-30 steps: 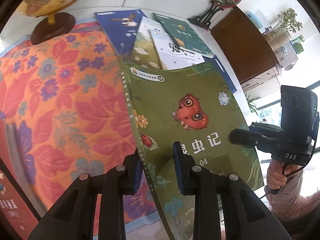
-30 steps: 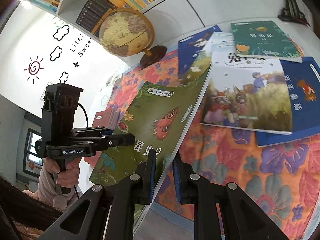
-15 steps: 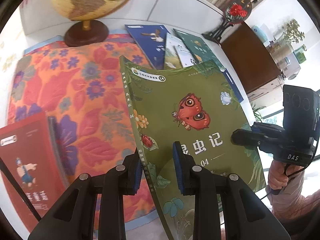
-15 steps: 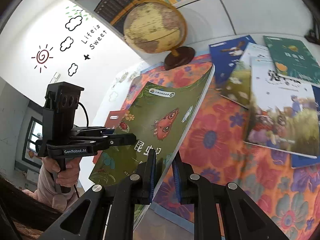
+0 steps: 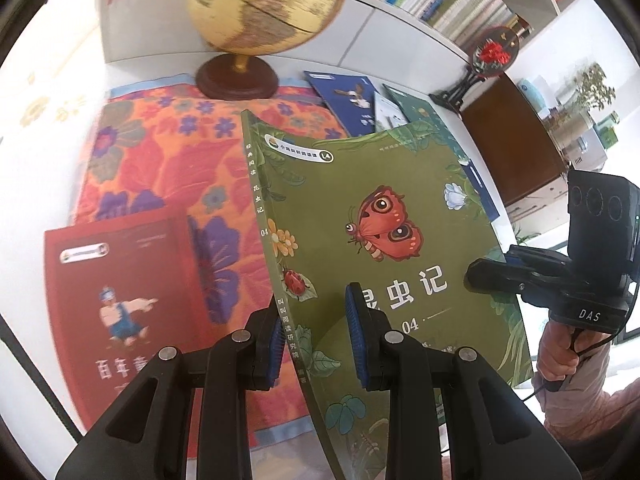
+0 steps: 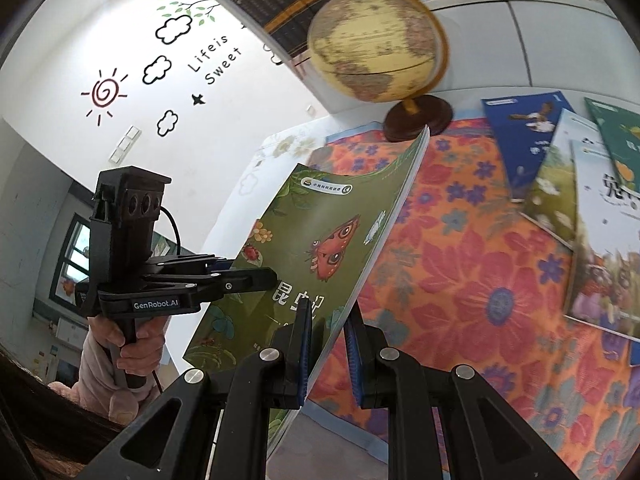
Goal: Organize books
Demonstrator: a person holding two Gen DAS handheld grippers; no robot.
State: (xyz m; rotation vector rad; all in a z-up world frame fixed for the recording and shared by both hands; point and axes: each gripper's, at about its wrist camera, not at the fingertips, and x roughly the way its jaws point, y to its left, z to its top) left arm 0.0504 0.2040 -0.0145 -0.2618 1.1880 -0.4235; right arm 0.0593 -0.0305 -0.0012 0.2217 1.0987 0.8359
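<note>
The green book [image 5: 384, 240] is held raised above the floral cloth [image 5: 160, 168], clamped at its spine by the left gripper [image 5: 316, 344] and at its page edge by the right gripper [image 6: 326, 344]. Both grips are best kept level. Open cloth lies at 11 o'clock; the red book [image 5: 120, 304] at 9 and the globe [image 5: 256, 4] at 12 are to be cleared.

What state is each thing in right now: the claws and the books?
Left claw: shut on green book's spine edge.
Right claw: shut on its page edge.
Green book: closed, lifted off the floral cloth, tilted.
Red book: closed, flat on cloth.
Blue book: closed, lying flat.
</note>
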